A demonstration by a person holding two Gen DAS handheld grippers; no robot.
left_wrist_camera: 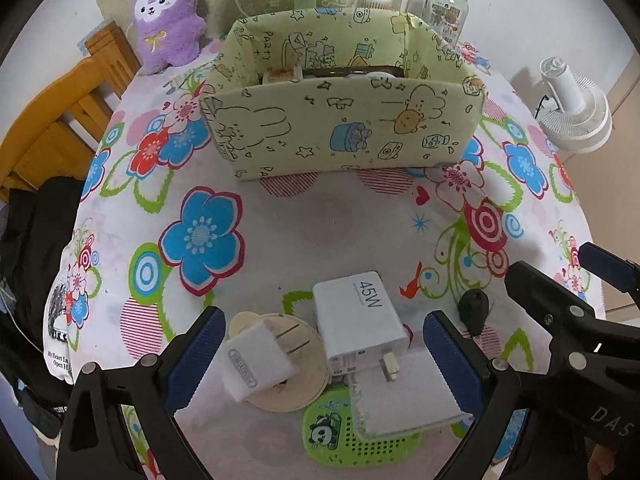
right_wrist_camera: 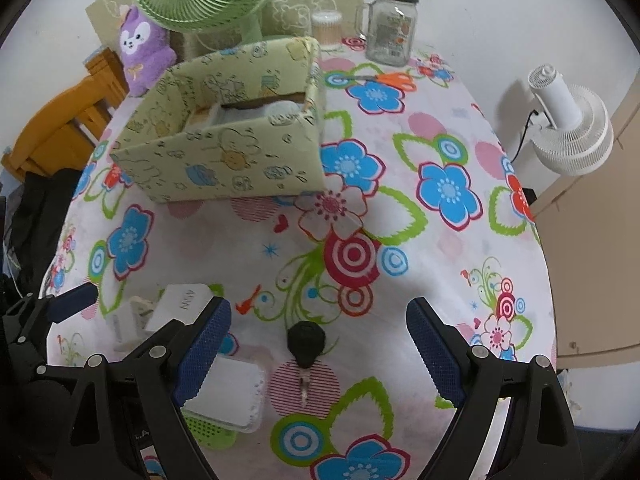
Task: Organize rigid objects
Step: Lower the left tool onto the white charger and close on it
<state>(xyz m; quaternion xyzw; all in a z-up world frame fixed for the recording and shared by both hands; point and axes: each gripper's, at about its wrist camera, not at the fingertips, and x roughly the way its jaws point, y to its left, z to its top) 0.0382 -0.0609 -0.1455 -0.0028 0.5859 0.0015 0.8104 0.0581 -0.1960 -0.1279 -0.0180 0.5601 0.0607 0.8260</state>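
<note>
Flowered cloth is covering the table [right_wrist_camera: 460, 128], and at its far side the patterned storage box [left_wrist_camera: 344, 124] is standing open, with a few things already lying inside it. We are working both tools at once. Our left gripper [left_wrist_camera: 324, 360] is hanging with its jaws apart over a cluster near the table's front edge: the white 45W charger [left_wrist_camera: 360, 312] lying flat, a smaller white plug [left_wrist_camera: 256, 360] resting on a round wooden coaster [left_wrist_camera: 296, 384], and a clear lidded case [left_wrist_camera: 408, 396] sitting on a green panda mat [left_wrist_camera: 332, 436]. Our right gripper [right_wrist_camera: 320, 356] is likewise standing wide and empty, with the black-headed key [right_wrist_camera: 306, 344] lying on the cloth between its fingers and touching neither.

We are judging the step to be a paired pickup. For the key, we are wanting the pads to straddle the black head rather than the thin blade, and to come down almost to the cloth before closing, since it lies so flat. On the left, the charger and plug are lying close together, so we are needing to centre on one body only, or the jaws may nudge its neighbour off the coaster.
</note>
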